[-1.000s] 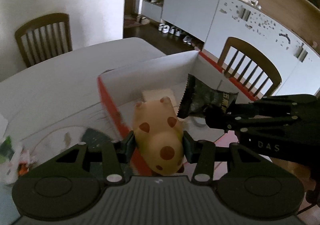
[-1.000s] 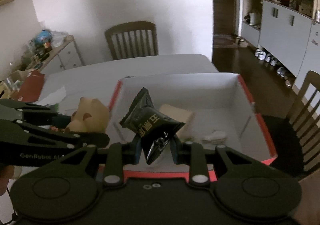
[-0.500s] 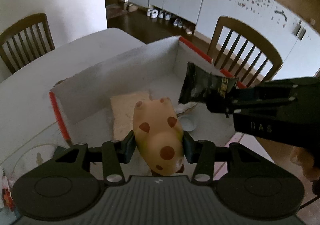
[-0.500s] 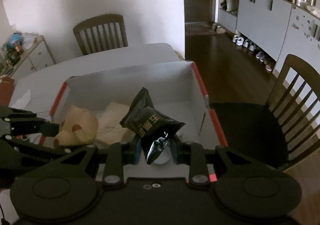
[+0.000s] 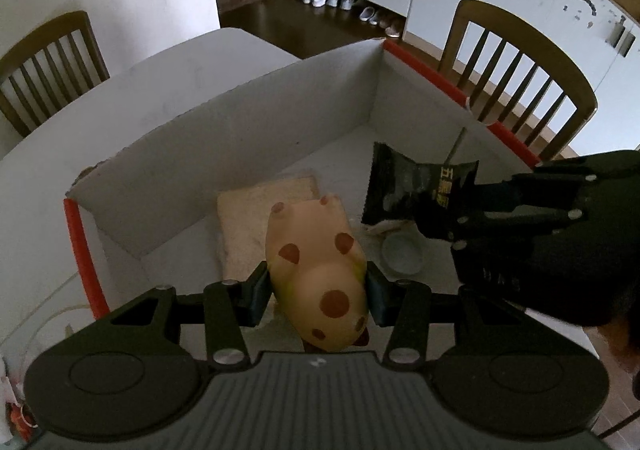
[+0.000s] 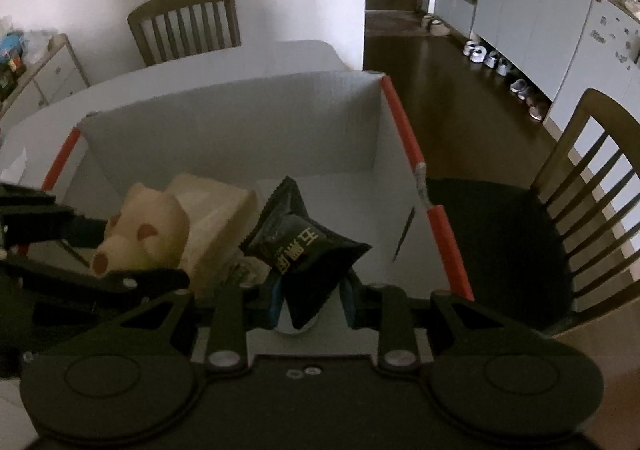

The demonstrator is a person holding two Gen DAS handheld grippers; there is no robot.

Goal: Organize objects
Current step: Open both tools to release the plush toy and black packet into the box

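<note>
My left gripper (image 5: 316, 296) is shut on a tan toy animal with brown spots (image 5: 320, 262), held over the inside of a white box with red edges (image 5: 240, 121). In the right wrist view the same toy (image 6: 148, 230) shows at the left. My right gripper (image 6: 310, 300) is shut on a black snack packet with gold print (image 6: 304, 246), also above the box (image 6: 248, 117). The packet (image 5: 416, 189) hangs just right of the toy in the left wrist view.
On the box floor lie a beige flat sponge-like pad (image 5: 256, 217) and a small round white lid (image 5: 402, 254). The box stands on a white table (image 5: 140, 81). Wooden chairs stand behind (image 6: 184, 21) and at the right (image 6: 592, 185).
Both grippers have moved forward and down, from the box's near rim to over its inside, each still holding its object.
</note>
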